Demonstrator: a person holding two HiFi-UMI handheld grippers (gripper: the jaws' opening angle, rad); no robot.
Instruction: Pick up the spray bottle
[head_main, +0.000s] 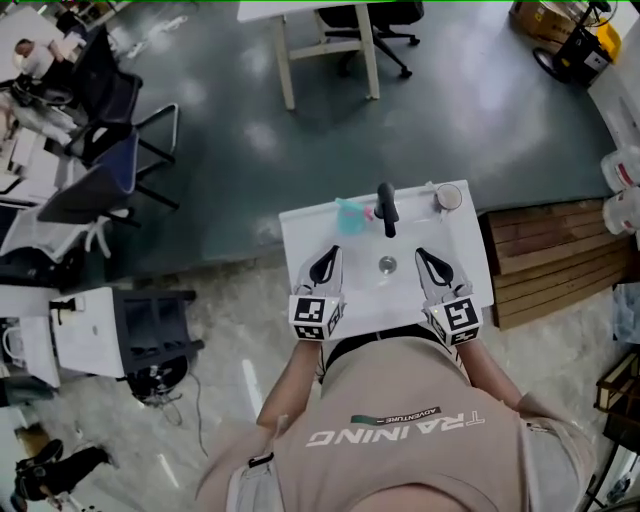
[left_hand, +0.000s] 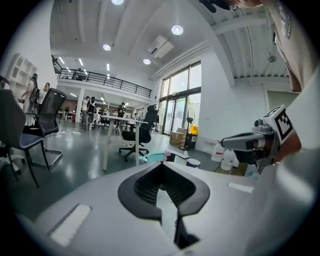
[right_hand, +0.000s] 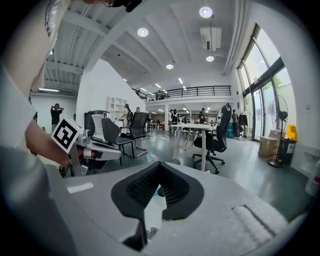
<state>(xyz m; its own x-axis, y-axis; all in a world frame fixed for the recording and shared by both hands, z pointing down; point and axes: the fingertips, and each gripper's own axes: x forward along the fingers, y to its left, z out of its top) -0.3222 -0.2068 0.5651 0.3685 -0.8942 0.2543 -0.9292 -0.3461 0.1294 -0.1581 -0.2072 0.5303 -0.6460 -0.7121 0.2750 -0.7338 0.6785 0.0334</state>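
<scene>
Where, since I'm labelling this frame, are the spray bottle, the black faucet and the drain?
spray bottle (head_main: 349, 216), head view, on its teal body.
black faucet (head_main: 386, 210), head view, midway along its dark body.
drain (head_main: 387, 265), head view, on its metal centre.

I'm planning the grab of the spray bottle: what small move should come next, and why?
Probably open the left gripper: its jaws are together with nothing between them. The teal spray bottle stands at the far edge of the sink, just left of the black faucet, ahead of that gripper and untouched. The right gripper would have to reach past the faucet.
</scene>
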